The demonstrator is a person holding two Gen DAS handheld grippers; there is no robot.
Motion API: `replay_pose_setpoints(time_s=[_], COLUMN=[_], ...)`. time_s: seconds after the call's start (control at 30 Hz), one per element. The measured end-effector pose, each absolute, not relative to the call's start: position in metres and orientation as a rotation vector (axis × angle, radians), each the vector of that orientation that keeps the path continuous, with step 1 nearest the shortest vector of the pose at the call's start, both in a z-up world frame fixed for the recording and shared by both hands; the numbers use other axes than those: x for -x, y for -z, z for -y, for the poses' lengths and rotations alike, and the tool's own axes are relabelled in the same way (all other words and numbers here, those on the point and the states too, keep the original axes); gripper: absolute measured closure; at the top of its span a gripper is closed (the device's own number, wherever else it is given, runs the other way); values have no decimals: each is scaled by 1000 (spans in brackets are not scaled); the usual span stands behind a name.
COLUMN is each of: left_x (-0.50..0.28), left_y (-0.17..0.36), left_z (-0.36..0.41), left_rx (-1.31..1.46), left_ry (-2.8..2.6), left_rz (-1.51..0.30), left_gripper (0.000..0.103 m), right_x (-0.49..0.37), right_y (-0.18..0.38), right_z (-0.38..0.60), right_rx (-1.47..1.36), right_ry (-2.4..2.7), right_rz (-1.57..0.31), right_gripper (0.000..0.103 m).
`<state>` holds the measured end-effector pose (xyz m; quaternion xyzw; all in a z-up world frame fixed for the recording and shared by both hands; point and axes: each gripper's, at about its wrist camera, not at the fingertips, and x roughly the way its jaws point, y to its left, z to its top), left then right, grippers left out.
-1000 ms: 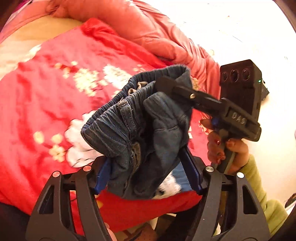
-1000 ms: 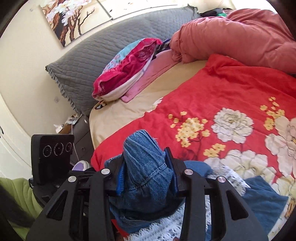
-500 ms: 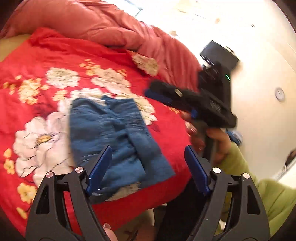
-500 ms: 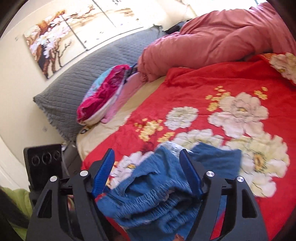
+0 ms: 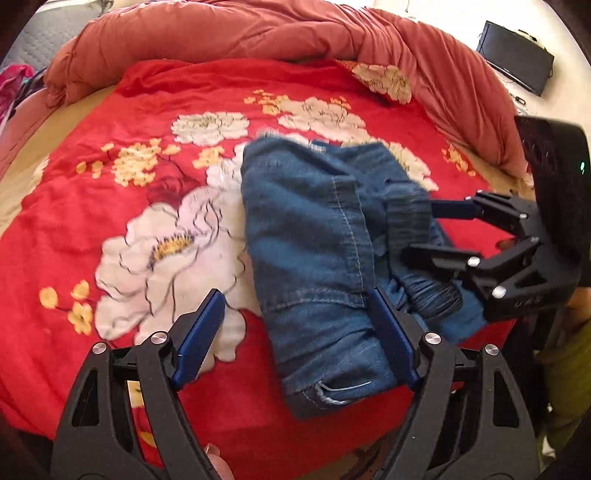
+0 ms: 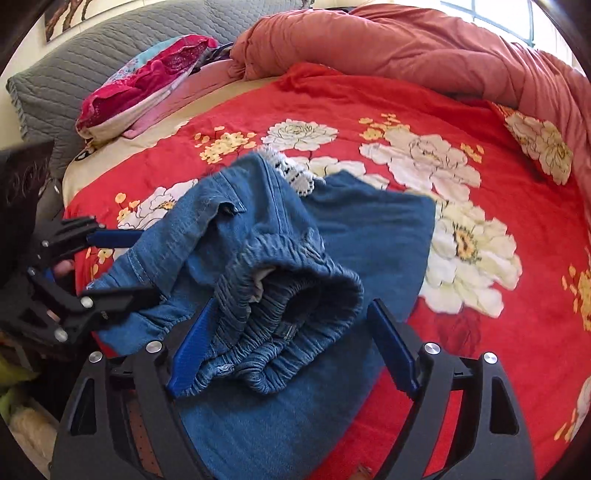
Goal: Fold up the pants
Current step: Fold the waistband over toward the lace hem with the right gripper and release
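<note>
The blue denim pants (image 5: 325,251) lie folded in a rough bundle on the red flowered bedspread (image 5: 147,166). My left gripper (image 5: 295,339) is open and empty over the bundle's near left edge. My right gripper (image 5: 424,232) shows at the right of that view, open at the elastic waistband. In the right wrist view the pants (image 6: 280,258) lie with the gathered waistband (image 6: 291,299) bunched up between the open fingers of my right gripper (image 6: 291,347). My left gripper (image 6: 122,266) shows at the left there, open beside the denim.
A rolled salmon-red quilt (image 5: 258,33) lies along the far side of the bed. A grey padded headboard (image 6: 92,66) and pink and red pillows (image 6: 147,85) are at the head. A black monitor (image 5: 517,55) stands beyond the bed.
Both grippers were shut on the lifted pants a second ago. They have opened and let go, and the pants now lie on the bedspread. Both grippers have drawn back slightly.
</note>
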<state>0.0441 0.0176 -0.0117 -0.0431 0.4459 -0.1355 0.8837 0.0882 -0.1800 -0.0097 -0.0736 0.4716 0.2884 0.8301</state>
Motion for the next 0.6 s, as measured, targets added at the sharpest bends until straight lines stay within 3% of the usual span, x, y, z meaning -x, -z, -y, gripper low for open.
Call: replay_pose_setpoints(time_s=[0.23,0.37,0.53,0.6], left_x=[-29,-29,-31,-23], left_y=[-18,-35,-20,-8], left_z=[-34,-35,-8,4], left_rx=[121,121,53,-12], left_ry=[306,327,357,345], left_rz=[-831,-795,-859,-877], left_gripper=[36,55,66,66], right_x=[-94,-120,-168,-177], right_y=[-32,-54,-37,-26], right_z=[196,189,159,147], right_rx=[-18,-27,13,59], right_ry=[-687,-695,-714,-718], right_rz=[-939,-914,-1036,-1086], right_gripper=[21,22,51,53])
